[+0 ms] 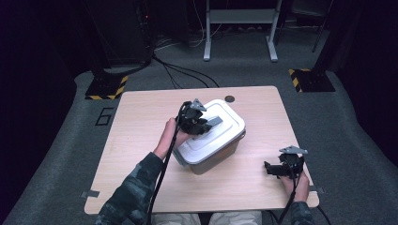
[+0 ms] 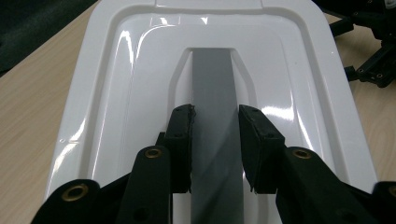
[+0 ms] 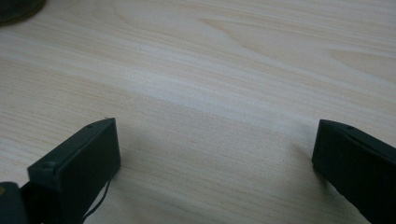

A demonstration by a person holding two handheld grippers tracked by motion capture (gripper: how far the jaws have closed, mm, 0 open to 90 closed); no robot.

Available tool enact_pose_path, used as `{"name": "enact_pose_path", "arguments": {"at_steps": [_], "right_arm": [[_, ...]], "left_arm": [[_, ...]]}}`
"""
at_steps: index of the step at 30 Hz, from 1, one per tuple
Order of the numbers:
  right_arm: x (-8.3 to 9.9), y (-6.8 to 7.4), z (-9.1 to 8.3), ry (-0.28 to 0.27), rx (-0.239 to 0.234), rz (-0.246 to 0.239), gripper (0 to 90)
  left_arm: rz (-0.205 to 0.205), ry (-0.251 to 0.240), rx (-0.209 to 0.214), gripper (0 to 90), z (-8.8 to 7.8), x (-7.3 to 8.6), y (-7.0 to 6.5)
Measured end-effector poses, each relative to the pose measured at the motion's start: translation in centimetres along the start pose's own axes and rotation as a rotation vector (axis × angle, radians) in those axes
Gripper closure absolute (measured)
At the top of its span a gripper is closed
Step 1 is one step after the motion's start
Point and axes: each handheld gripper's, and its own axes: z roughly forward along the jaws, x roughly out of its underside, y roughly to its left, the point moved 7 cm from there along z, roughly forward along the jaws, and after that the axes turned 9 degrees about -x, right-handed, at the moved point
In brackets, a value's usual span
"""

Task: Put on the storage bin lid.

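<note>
Storage box with a white lid (image 1: 220, 123) sits mid-bench (image 1: 141, 126), skewed to the bench edges. Left claw (image 2: 215, 140) is over the lid, its two jaws straddling the grey handle (image 2: 212, 79), which runs away from the claw along the recessed middle of the lid. Left pad appears to touch the handle's edge; a thin sliver of gap may remain at the right pad, so the claw reads as clenched on the handle or all but. Right claw (image 1: 277, 169) rests low over bare bench well off to the side of the box, jaws spread wide, nothing between them. Judged step: taking the handle to lift the lid or carry the box. To do it well: confirm both pads bear flat on the handle's sides before any pull; keep the jaws square to the strap, since a twist would let it slip out. Lift straight up, slowly. Cannot tell whether latches hold the lid; if the body rises with it, the load will be heavier, and the idle right claw could steady the box's side.
</note>
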Motion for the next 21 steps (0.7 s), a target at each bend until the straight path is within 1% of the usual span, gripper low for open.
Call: {"name": "enact_pose_path", "arguments": {"at_steps": [1, 4, 5, 7, 11, 12, 17, 18, 19, 21], "right_arm": [[0.0, 0.0, 0.0, 0.0, -0.001, 0.0, 0.1], [0.0, 0.0, 0.0, 0.0, 0.001, -0.005, 0.2], [0.0, 0.0, 0.0, -0.001, 0.0, -0.004, 0.2], [0.0, 0.0, 0.0, 0.0, 0.0, -0.004, 0.1], [0.0, 0.0, 0.0, 0.0, -0.002, 0.0, 0.1], [0.0, 0.0, 0.0, -0.001, -0.002, -0.003, 0.1], [0.0, 0.0, 0.0, 0.0, 0.0, -0.004, 0.1], [0.0, 0.0, 0.0, -0.001, -0.002, -0.004, 0.1], [0.0, 0.0, 0.0, -0.001, -0.002, -0.003, 0.2], [0.0, 0.0, 0.0, -0.001, -0.002, -0.004, 0.2]], "left_arm": [[-0.004, 0.004, 0.002, 66.2, 0.1, 0.0, -0.1], [0.001, 0.014, 0.01, 66.2, 0.5, -0.1, -0.5], [0.009, 0.017, 0.013, 66.2, 0.6, -0.1, -0.5], [0.008, 0.022, 0.012, 66.2, 0.8, -0.1, -0.7], [0.014, 0.032, 0.013, 66.2, 1.1, 0.0, -0.7], [0.009, 0.035, 0.015, 66.2, 1.2, 0.0, -0.8], [0.022, 0.049, 0.01, 66.2, 1.5, 0.2, -0.8], [0.014, 0.047, 0.008, 66.2, 1.6, 0.2, -0.8], [0.019, 0.048, 0.004, 66.2, 1.7, 0.2, -0.8], [0.013, 0.048, 0.009, 66.2, 1.8, 0.3, -0.8]]}}
